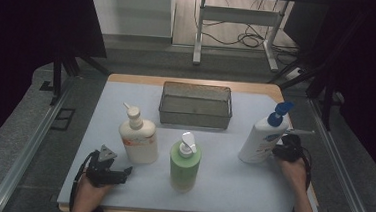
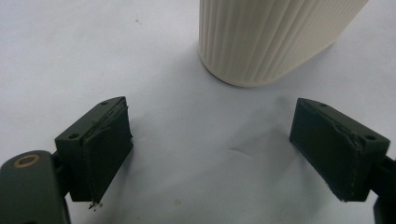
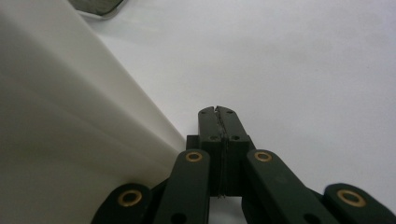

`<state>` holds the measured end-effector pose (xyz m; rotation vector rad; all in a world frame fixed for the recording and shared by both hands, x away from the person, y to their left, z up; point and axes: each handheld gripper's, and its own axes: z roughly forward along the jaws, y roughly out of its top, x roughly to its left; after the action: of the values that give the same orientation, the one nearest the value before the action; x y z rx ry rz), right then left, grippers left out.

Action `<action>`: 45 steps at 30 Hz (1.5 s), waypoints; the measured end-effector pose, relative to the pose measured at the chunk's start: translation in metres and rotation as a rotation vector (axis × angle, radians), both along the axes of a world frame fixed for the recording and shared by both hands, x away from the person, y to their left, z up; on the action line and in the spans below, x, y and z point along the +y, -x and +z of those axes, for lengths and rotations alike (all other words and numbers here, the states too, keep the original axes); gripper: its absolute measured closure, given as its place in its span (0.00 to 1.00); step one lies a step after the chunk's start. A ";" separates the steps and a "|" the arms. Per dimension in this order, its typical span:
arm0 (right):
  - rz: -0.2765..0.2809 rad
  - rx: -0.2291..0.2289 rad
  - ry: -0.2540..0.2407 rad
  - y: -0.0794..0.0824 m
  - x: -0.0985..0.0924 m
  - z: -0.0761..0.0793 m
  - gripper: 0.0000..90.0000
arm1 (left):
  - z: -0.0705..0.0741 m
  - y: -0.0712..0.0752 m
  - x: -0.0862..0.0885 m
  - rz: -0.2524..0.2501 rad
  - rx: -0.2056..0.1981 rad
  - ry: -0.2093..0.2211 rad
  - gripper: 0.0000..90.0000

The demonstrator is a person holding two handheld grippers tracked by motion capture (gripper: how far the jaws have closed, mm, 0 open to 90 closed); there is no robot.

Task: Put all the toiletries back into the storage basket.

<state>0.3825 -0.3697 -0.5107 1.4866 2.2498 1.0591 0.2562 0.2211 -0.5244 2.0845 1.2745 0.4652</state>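
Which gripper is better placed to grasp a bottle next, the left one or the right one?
Probably the left gripper: its jaws stand open, facing the cream ribbed bottle just ahead. The right gripper is shut, beside the white blue-pump bottle, and must open first.

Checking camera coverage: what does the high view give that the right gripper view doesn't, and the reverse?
High view: the wire basket, cream pump bottle, green pump bottle, the left gripper lying on the mat with open jaws, and the blue pump on the white bottle.

Right gripper view: the right gripper close up, jaws shut together with nothing between them, just beside the white bottle's wall.

Both: the white bottle, the right gripper and the pale mat.
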 end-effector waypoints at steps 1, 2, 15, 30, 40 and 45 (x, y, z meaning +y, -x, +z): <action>0.001 0.002 -0.008 0.001 0.000 0.000 1.00 | 0.000 0.000 0.000 0.000 0.000 0.000 0.14; 0.001 0.002 -0.008 0.001 0.000 0.000 1.00 | 0.000 0.000 0.000 0.000 0.000 0.000 0.14; 0.030 -0.006 -0.011 0.014 0.000 -0.002 1.00 | 0.000 0.000 0.000 0.001 -0.001 0.000 0.14; 0.046 -0.022 -0.008 0.030 0.002 -0.003 0.97 | 0.000 0.000 0.000 0.001 0.000 0.000 0.14; 0.063 -0.035 0.016 0.041 0.007 -0.002 0.97 | 0.000 0.000 0.000 0.001 0.001 -0.002 0.14; 0.071 -0.044 0.029 0.048 0.010 -0.002 0.98 | 0.000 0.000 0.000 0.002 0.000 -0.001 0.14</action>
<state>0.3345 -0.3599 -0.5122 1.3677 2.2935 1.0633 0.2561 0.2208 -0.5244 2.0843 1.2766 0.4664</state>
